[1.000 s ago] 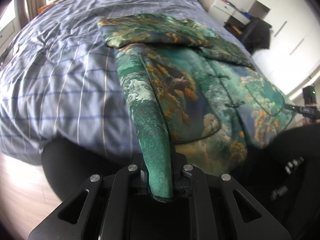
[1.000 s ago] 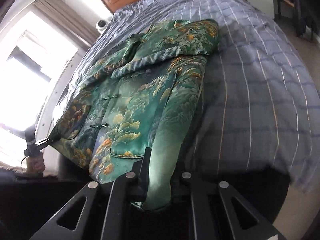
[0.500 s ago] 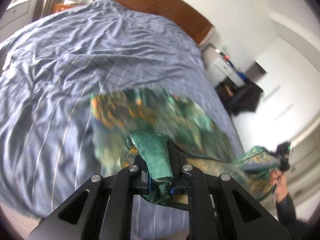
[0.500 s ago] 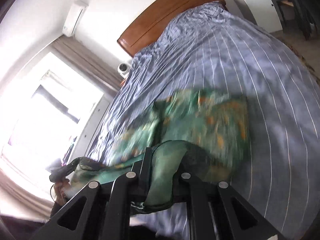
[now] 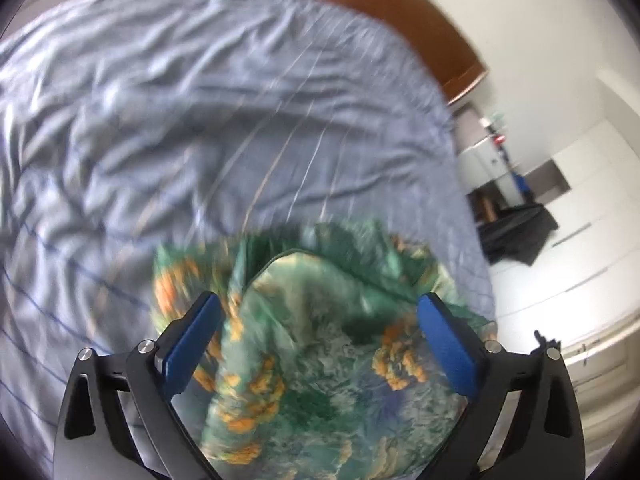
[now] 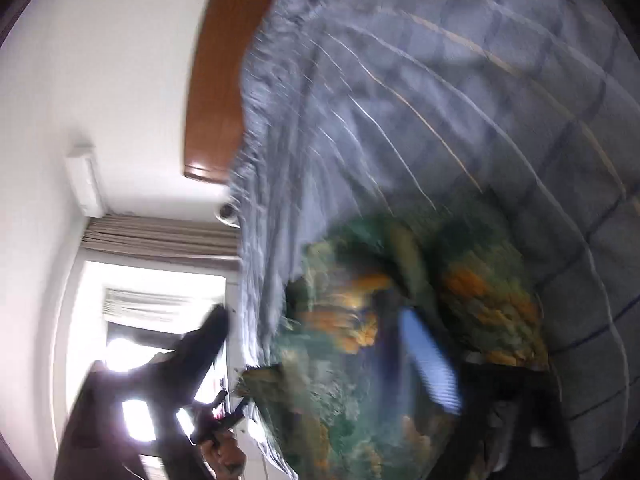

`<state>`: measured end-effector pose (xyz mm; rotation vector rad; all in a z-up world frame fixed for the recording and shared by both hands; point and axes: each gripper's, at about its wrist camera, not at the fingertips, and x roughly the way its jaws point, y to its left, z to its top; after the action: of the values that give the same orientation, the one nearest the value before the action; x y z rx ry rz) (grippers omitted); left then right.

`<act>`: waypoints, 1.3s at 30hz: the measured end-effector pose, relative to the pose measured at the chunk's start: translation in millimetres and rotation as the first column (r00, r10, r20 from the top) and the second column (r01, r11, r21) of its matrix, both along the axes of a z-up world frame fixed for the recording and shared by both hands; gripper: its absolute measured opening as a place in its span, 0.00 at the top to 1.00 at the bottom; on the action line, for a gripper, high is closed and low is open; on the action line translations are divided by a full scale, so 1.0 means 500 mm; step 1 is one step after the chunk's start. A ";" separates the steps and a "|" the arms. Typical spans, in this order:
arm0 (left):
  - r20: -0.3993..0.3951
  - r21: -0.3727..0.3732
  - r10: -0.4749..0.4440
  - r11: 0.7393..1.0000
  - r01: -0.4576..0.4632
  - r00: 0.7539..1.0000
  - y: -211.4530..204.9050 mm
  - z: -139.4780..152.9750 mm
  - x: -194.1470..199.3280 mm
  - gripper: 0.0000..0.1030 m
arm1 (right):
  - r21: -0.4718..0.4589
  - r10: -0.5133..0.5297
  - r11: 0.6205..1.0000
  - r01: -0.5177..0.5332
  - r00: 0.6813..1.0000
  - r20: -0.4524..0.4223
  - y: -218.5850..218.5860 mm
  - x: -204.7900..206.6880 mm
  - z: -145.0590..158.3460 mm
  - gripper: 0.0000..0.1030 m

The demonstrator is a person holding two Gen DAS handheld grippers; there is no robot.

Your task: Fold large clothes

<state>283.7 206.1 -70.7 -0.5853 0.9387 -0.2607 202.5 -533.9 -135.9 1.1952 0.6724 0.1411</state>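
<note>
Green and orange satin jacket lying bunched on the blue striped bedcover, toward the near edge of the bed. Left gripper with jaws opening, blue pads spread wide to either side of the cloth and off it. Right gripper likewise opening, badly blurred; no pinch on the fabric visible.

Risks, as judged: slick cloth sliding out of its fold once released; loose top layer landing askew or creased; hem slipping off the near edge of the bed; a pad snagging fabric on withdrawal and dragging the fold open.

Around: wooden headboard at the far end of the bed, white cabinet and dark chair off the bed's right side, window with curtain off its left side. Nothing else on the bedcover in the way.
</note>
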 end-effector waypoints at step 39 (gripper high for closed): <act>0.157 0.576 0.066 0.804 -0.146 0.985 -0.164 -0.219 0.136 0.86 | -0.918 -0.149 0.357 -0.175 0.959 -0.240 0.163 0.214 -0.101 0.86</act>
<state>351.8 124.0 -180.2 -0.0414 0.8000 0.1008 309.7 -452.6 -186.2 0.0346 0.8359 -0.4053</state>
